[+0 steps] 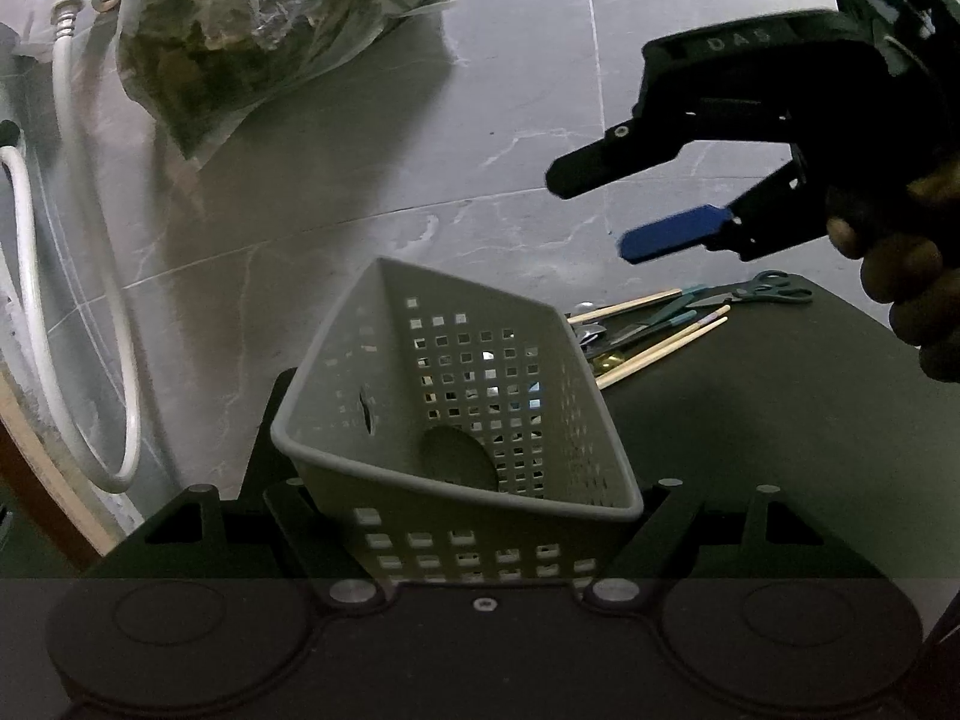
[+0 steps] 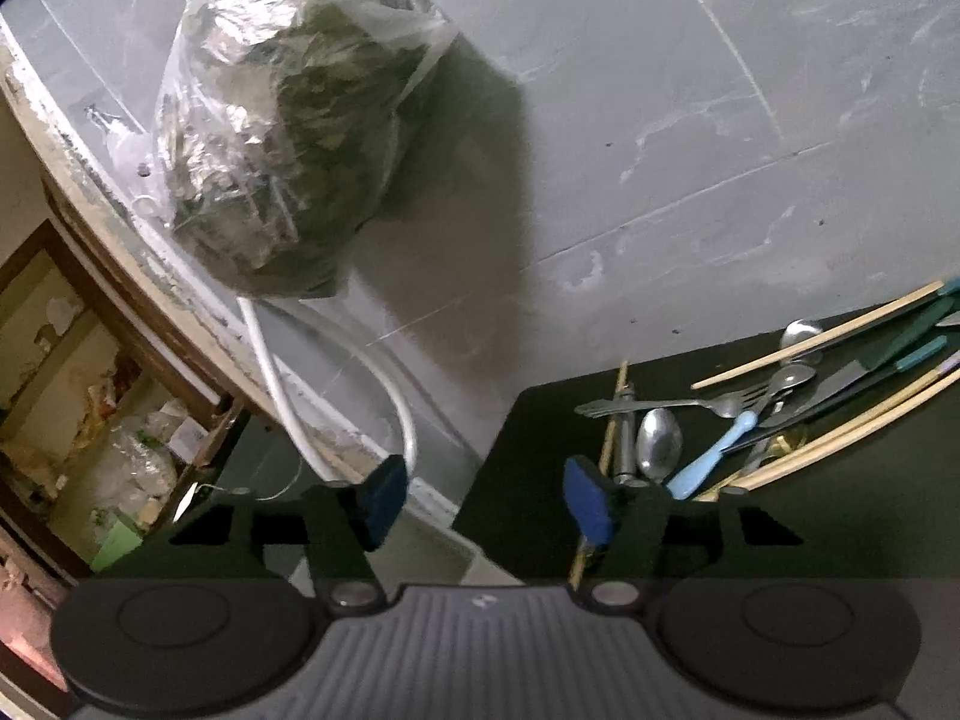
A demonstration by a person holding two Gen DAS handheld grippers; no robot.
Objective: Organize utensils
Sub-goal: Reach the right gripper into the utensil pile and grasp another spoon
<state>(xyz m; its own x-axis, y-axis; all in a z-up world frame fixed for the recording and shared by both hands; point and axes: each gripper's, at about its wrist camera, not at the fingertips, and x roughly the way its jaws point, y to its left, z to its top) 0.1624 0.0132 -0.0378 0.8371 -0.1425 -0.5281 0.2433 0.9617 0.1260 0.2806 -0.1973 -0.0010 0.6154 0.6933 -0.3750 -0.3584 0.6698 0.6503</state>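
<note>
My left gripper (image 1: 480,531) is shut on a grey perforated basket (image 1: 456,414) and holds it tilted, empty, above the dark mat (image 1: 750,432). Behind the basket lies a pile of utensils (image 1: 648,330): wooden chopsticks, a knife and teal scissors (image 1: 768,288). My right gripper (image 1: 600,210) hovers open and empty above that pile. In the right wrist view the right gripper (image 2: 486,498) is open over the mat's left edge. The pile (image 2: 774,402) lies to its right, with a fork (image 2: 672,405), a spoon (image 2: 659,441), a light-blue-handled utensil (image 2: 711,459) and chopsticks (image 2: 840,429).
A clear plastic bag of greens (image 1: 264,30) lies on the grey marble floor (image 1: 480,120), also in the right wrist view (image 2: 288,138). A white hose (image 1: 72,276) curves along the left. A wooden frame (image 2: 120,276) and cluttered shelves (image 2: 90,402) are at the left.
</note>
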